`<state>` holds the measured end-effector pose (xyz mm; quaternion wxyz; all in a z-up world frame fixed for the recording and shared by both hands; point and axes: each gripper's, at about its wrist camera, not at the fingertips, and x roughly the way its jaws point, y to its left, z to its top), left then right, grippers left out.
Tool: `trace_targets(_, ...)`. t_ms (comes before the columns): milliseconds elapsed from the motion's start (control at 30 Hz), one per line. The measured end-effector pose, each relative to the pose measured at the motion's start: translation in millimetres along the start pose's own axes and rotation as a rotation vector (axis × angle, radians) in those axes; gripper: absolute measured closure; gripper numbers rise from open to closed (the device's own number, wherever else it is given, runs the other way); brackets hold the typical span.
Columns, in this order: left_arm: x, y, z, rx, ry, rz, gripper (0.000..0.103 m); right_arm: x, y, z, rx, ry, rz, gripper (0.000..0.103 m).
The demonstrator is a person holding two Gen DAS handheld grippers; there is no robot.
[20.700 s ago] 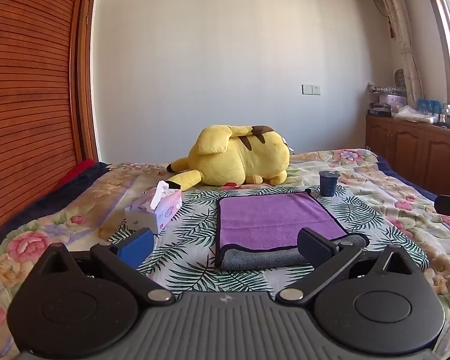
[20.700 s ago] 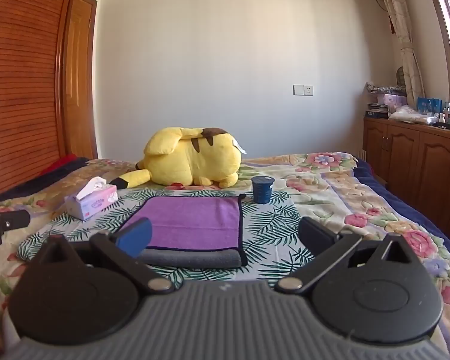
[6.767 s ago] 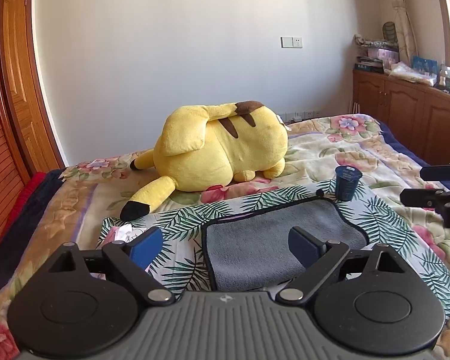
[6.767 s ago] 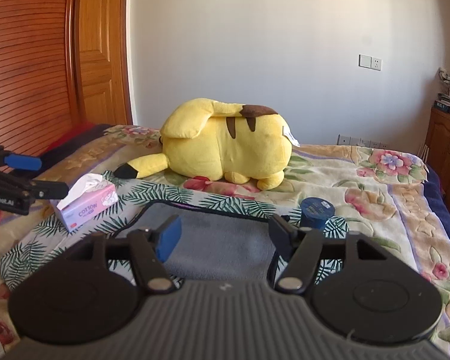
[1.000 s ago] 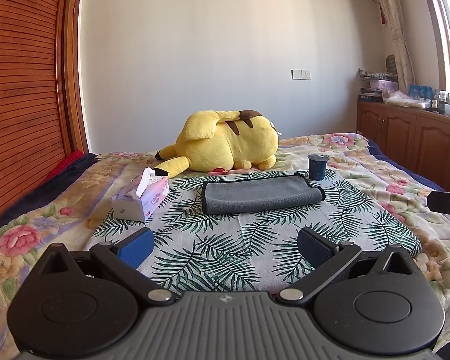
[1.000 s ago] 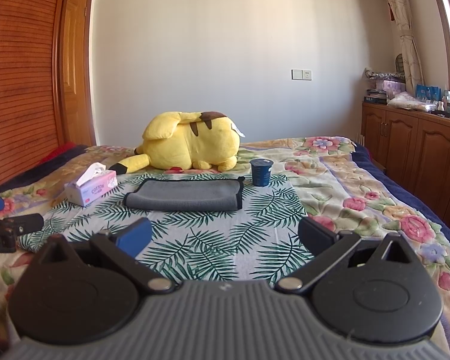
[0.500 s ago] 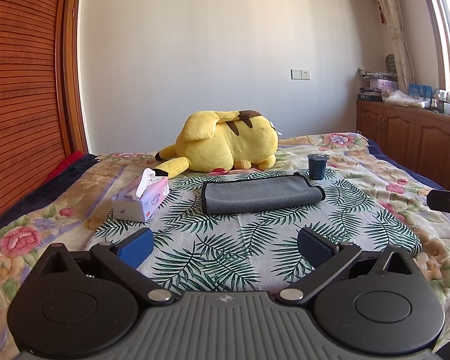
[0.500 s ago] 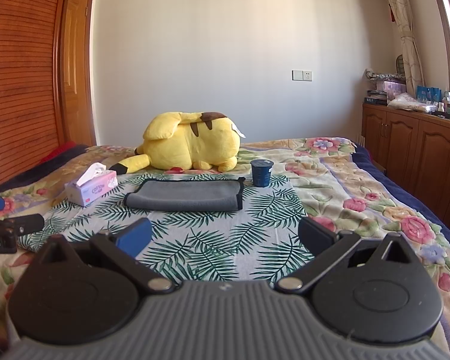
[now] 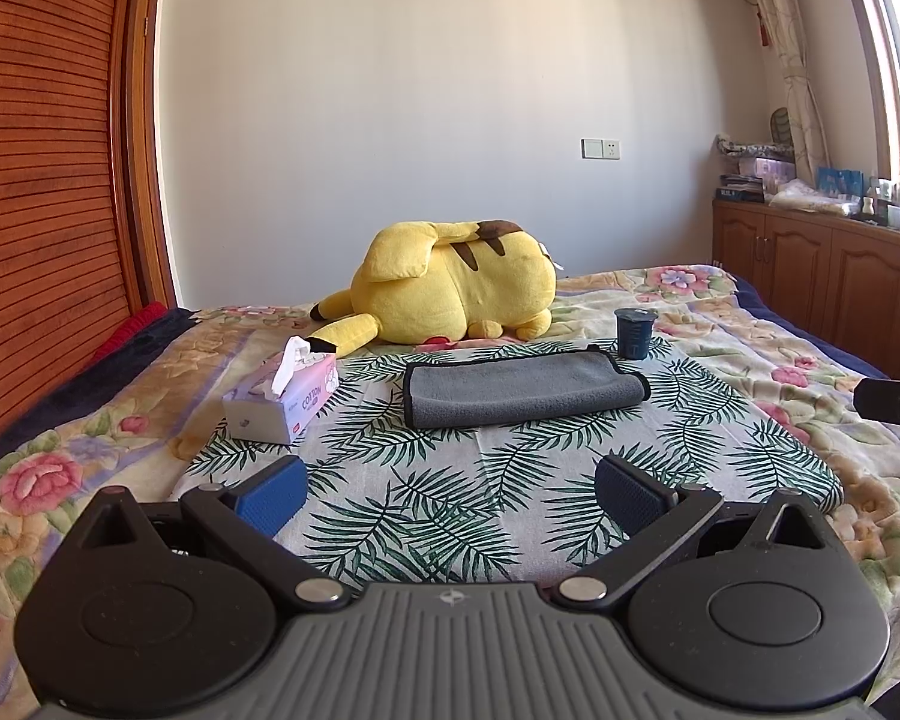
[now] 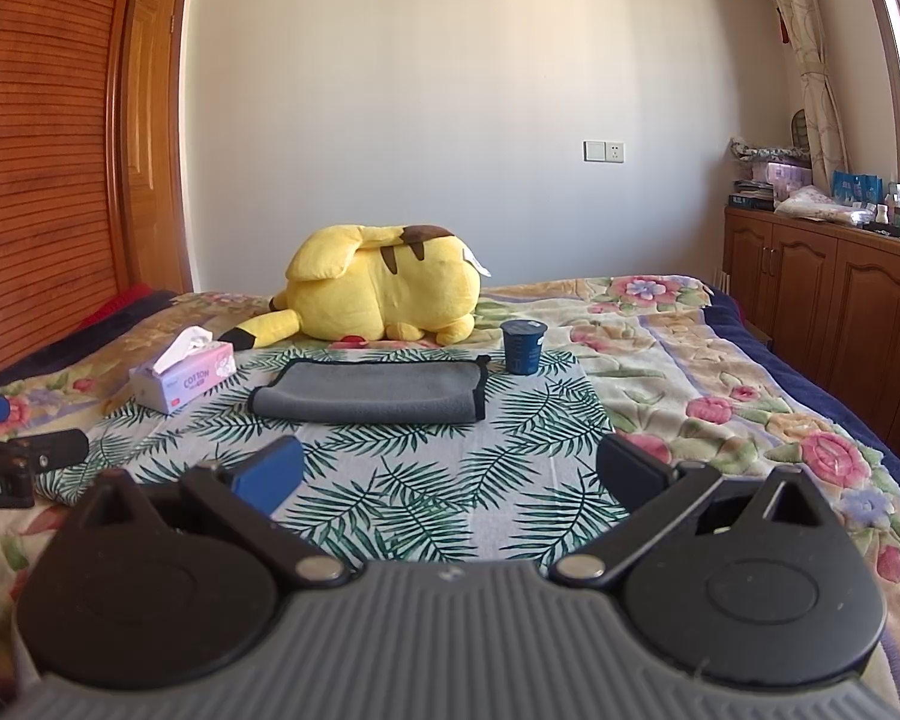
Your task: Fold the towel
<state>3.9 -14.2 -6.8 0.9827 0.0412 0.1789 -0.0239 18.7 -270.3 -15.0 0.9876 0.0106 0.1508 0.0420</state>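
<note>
Two views show almost nothing shifting over the last second — the bed [image 9: 720, 420], the yellow plush toy [image 9: 456, 288] and the tissue box [image 9: 282, 396] sit as they did, and the towel [image 9: 522, 387] lies as the same narrow grey bundle on the palm-leaf cloth [image 9: 450, 480], well apart from both tools. Twenty seconds back it was broader with its purple face up, so I judge the folding done. Each hand-held gripper stays drawn back near the bed's near end: the left hand-held gripper [image 9: 450, 489] and the right hand-held gripper [image 10: 450, 474] both have fingers spread wide, holding nothing. Hidden: the towel's inner layers, its underside and far edge, and the small dark cup's [image 10: 523, 347] contents.
</note>
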Motion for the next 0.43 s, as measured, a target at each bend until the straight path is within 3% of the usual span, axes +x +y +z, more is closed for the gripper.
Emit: trace_targets(433, 0.2, 0.2, -0.5, 0.001, 0.000, 0.001, 0.016, -0.1, -0.2, -0.1, 0.000, -0.001, -0.001, 0.000)
